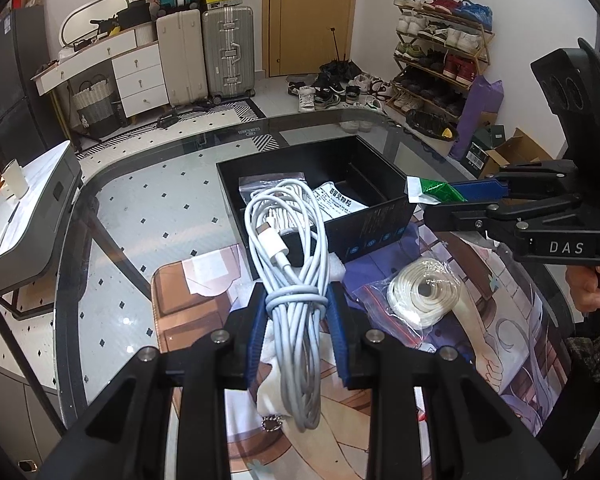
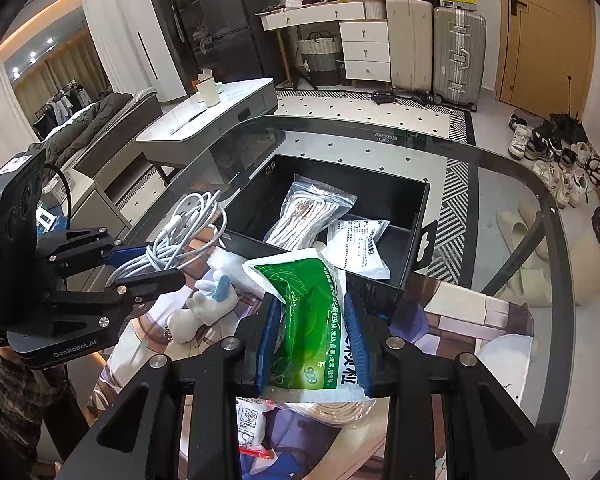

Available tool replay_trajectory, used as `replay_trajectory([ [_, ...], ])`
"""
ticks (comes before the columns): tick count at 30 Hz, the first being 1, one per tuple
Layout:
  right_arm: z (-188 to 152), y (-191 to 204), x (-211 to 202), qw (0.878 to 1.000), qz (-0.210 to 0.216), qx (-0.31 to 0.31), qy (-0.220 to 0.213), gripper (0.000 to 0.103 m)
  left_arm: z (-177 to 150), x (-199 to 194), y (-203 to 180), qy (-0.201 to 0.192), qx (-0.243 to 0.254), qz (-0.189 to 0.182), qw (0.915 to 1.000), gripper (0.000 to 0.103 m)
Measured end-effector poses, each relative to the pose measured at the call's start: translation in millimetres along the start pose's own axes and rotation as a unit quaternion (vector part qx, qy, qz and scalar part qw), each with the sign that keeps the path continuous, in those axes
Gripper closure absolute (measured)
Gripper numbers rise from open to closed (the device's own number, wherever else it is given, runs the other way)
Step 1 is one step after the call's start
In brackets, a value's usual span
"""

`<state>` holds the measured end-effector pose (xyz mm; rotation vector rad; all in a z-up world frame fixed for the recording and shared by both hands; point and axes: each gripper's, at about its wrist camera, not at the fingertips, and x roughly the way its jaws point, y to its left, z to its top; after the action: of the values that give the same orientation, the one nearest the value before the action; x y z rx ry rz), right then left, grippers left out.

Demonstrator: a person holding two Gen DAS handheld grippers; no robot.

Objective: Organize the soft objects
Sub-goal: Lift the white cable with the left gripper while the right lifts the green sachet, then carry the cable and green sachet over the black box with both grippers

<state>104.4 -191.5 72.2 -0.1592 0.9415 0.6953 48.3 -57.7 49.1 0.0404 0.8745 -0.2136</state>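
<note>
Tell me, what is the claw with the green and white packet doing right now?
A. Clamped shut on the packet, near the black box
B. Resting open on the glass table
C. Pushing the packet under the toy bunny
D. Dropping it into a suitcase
A: the right gripper has its blue pads pressed on both sides of the green and white packet, held close to the black box on the table.
</note>
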Motion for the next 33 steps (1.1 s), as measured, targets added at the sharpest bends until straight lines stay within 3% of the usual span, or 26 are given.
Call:
replay_trajectory([
  [33, 41, -18, 8, 1.0, 0.001, 0.013, -0.023, 0.07, 44, 5, 11, -0.021, 0.007, 0.011, 0.9997, 0.076],
])
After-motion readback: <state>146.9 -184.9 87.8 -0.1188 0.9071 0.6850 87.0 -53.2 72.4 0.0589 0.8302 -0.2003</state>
